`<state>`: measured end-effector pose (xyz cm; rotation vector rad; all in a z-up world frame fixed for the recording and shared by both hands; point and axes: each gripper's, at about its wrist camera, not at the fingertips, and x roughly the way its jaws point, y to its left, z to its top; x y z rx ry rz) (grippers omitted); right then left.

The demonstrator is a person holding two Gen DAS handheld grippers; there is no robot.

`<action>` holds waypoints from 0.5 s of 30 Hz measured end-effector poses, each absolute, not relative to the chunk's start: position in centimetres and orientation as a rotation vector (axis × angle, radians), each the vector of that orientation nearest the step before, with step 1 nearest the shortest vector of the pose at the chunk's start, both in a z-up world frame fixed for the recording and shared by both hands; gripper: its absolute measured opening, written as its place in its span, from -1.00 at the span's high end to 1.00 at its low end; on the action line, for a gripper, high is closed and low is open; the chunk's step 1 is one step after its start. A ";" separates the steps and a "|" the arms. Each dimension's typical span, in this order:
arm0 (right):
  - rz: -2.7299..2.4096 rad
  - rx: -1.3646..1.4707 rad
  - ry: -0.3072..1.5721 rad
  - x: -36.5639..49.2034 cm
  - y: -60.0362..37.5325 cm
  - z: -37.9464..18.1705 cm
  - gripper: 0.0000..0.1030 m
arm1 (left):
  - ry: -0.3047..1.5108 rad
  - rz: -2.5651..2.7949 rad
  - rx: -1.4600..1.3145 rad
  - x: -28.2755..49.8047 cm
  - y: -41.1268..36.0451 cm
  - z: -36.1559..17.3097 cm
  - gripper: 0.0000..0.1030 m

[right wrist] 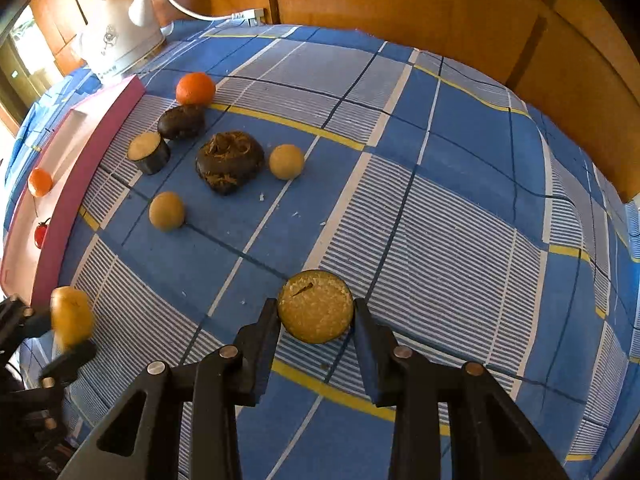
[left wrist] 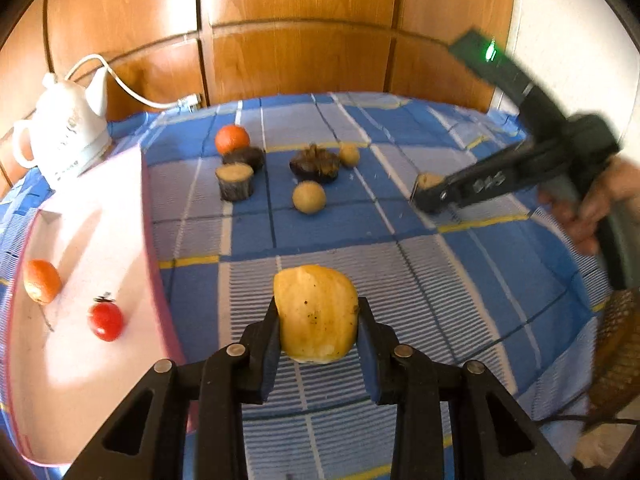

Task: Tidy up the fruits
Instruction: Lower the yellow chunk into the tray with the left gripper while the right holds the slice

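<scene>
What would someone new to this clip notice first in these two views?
Both claws are loaded: the left claw grips a yellow fruit piece above the checked blue tablecloth, and the right claw holds a dark-skinned cut fruit half, its pale flesh facing the camera. To the left stands a pink-and-white tray already holding an orange and a red tomato. Further back, loose fruits cluster around a large dark brown fruit.

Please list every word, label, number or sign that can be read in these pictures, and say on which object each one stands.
No text can be read with certainty.
White kettle: a small dark emblem and a dark band of marks near its base, too blurred to read.
Right gripper, seen from the left wrist: raised characters on its black body, too blurred to read; a green light glows at its far end, with no lettering.
Fruits, tray, tablecloth: no writing.
</scene>
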<state>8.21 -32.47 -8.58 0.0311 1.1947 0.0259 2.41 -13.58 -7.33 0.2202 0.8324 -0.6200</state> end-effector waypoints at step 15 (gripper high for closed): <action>0.025 -0.031 1.198 8.5 -31.4 -8.6 0.30 | 0.907 -0.360 -0.089 13.8 -2.8 -3.5 0.34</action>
